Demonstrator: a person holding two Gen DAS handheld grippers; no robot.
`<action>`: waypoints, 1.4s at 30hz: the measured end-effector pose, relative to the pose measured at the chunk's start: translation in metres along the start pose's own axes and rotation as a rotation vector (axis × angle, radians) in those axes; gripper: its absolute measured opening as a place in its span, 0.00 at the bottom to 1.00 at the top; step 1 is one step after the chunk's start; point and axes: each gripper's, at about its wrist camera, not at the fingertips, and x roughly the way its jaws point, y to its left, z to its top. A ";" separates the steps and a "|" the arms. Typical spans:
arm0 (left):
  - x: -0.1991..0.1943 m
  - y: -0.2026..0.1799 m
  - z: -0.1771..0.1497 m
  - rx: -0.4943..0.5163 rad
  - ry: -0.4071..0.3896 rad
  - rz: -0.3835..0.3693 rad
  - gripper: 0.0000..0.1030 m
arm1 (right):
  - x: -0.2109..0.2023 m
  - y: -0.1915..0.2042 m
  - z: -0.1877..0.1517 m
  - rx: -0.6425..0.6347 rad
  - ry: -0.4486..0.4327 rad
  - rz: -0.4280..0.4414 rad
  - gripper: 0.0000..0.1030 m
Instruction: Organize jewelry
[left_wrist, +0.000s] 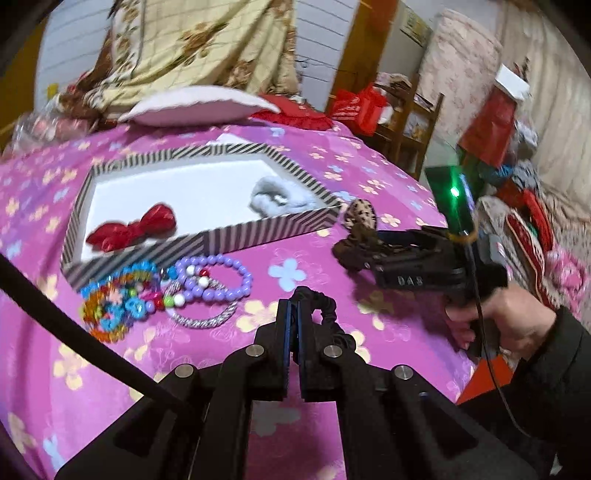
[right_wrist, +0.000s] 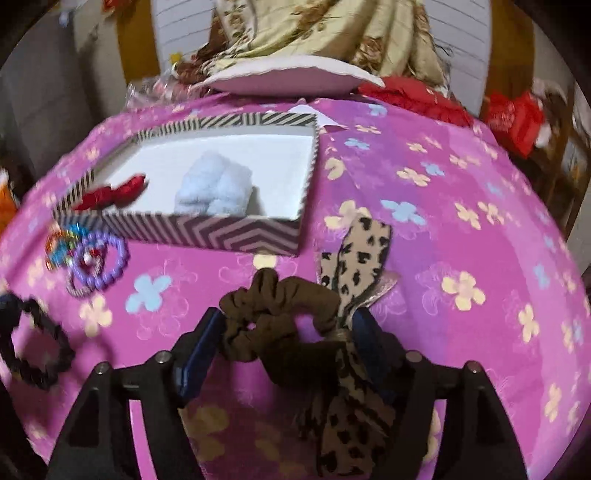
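On the pink floral bedspread (right_wrist: 461, 206), beside the striped box (right_wrist: 243, 232), the left gripper (left_wrist: 294, 314) is clenching a black scrunchie (left_wrist: 327, 310) while the right gripper (right_wrist: 291, 332) is straddling, jaws apart, the brown leopard-print scrunchie (right_wrist: 280, 314).

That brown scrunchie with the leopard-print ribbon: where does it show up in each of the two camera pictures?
Left wrist view: the brown scrunchie is right of centre, at the tip of the right gripper, just off the striped box's near right corner.
Right wrist view: the brown scrunchie is bottom centre, between the gripper's open fingers.
Shared landmark: the striped box.
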 end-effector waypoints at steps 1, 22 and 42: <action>0.001 0.001 0.001 -0.007 -0.003 0.002 0.00 | 0.001 0.002 0.000 -0.008 0.003 -0.017 0.75; -0.024 0.023 0.006 -0.105 -0.117 -0.041 0.00 | -0.082 0.036 0.006 0.136 -0.266 0.219 0.25; -0.028 0.032 0.007 -0.141 -0.141 -0.012 0.00 | -0.074 0.054 0.011 0.080 -0.251 0.204 0.25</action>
